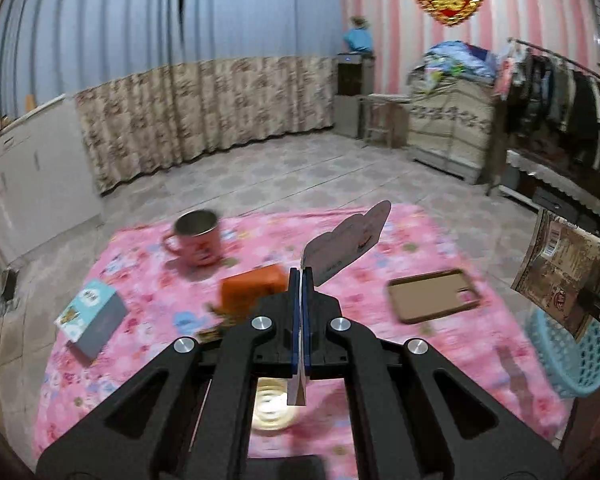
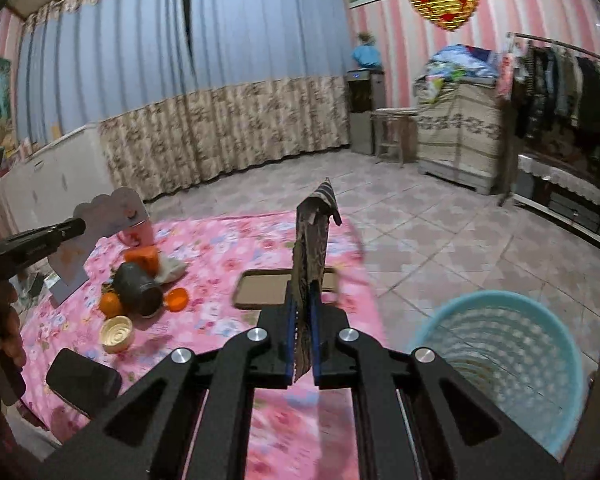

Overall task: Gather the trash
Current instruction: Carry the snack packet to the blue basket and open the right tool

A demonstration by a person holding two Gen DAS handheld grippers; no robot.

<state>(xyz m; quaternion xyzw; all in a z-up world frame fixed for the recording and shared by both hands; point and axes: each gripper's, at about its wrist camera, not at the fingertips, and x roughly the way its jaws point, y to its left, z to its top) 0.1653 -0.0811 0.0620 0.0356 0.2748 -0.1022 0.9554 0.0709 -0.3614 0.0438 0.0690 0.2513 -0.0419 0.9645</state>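
Gripping trash, left hand-held gripper [image 1: 300, 280] pinches card [image 1: 348, 244]; right [image 2: 304, 312] pinches wrapper [image 2: 312, 240].

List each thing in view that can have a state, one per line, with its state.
Left gripper: jaws shut on pink card.
Right gripper: jaws shut on brown wrapper.
Blue basket: upright, looks empty.
Pink mug: upright.
Grey cup: tipped on its side.
Phone case: lying flat, hollow side up.
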